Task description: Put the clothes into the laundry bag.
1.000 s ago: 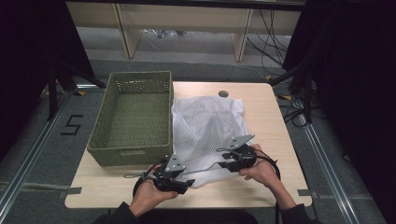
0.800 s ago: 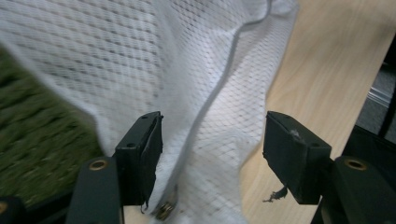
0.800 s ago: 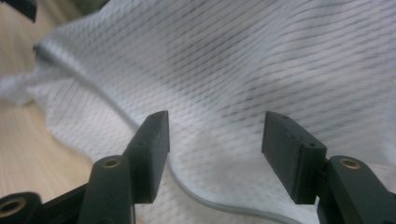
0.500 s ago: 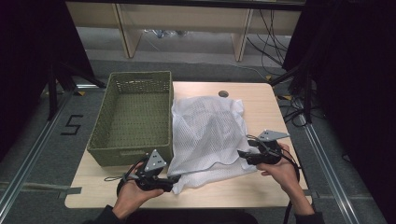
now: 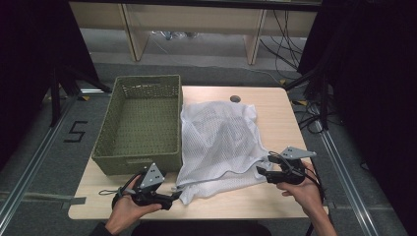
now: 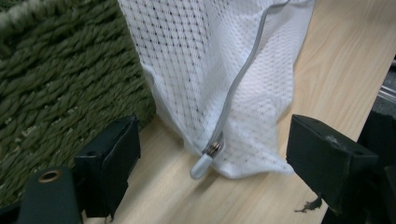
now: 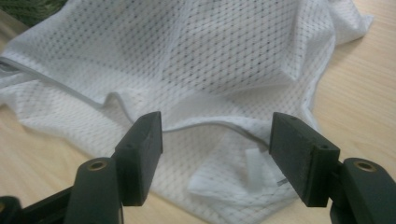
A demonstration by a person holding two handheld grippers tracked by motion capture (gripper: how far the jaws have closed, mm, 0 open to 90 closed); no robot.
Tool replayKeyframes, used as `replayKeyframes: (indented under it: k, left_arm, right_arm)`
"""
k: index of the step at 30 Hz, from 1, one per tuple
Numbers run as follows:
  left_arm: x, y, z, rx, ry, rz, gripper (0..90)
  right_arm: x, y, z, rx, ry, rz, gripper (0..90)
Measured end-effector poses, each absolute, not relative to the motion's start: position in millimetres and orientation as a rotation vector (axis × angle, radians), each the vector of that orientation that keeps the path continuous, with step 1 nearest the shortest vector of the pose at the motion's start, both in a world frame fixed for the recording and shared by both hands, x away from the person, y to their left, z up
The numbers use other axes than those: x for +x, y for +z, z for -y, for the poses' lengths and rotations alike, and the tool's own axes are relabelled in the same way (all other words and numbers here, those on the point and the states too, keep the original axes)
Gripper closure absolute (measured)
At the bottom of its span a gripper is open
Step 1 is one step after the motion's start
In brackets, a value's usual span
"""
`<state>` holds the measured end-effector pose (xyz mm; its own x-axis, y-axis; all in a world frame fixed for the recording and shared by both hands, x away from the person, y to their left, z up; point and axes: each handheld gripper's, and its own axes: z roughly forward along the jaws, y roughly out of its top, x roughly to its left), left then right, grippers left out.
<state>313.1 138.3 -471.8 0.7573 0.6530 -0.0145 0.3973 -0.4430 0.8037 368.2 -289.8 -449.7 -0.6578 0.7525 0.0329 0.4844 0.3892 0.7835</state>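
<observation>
Left gripper view: left gripper (image 6: 205, 168) gapes around the mesh laundry bag's (image 6: 219, 70) zipper pull (image 6: 201, 164); right gripper (image 7: 217, 140) gapes emptily. Next, likely pinch the pull.

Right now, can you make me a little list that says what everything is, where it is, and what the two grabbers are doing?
mesh bag: white, spread on the table, beside the basket
zipper pull: grey, at the bag's near corner, between the open jaws
basket: green, woven, at the table's left
left gripper: open, at the bag's near left corner
right gripper: open, at the bag's near right edge
table: light wood
</observation>
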Motion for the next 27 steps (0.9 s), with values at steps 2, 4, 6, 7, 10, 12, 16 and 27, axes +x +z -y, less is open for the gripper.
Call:
replayKeyframes:
  k: [2, 4, 6, 7, 10, 12, 16, 27]
  left_arm:
    - [311, -472, -140, 2.113, 0.389, -0.785, 17.7]
    - [308, -473, -138, 2.103, 0.376, -0.789, 17.7]
    - [306, -473, -136, 2.104, 0.373, -0.775, 17.8]
    - [304, -472, -136, 2.123, 0.390, -0.767, 18.0]
    - [299, -473, -135, 2.121, 0.374, -0.752, 18.1]
    - [297, -473, -135, 2.126, 0.380, -0.752, 18.0]
    - [295, -472, -135, 2.124, 0.374, -0.746, 18.0]
    - [296, -472, -133, 2.104, 0.378, -0.773, 18.0]
  right_arm:
    - [363, -451, 288, 1.071, 1.146, -2.324, 36.0]
    - [358, -452, 286, 1.061, 1.149, -2.325, 36.0]
    - [352, -453, 286, 1.067, 1.145, -2.311, 36.0]
    - [351, -455, 286, 1.063, 1.155, -2.317, 36.0]
    - [343, -458, 285, 1.064, 1.165, -2.331, 35.9]
    - [339, -460, 285, 1.045, 1.162, -2.345, 35.8]
    - [329, -463, 284, 1.067, 1.150, -2.387, 35.2]
    - [319, -469, 287, 1.007, 1.108, -2.412, 34.9]
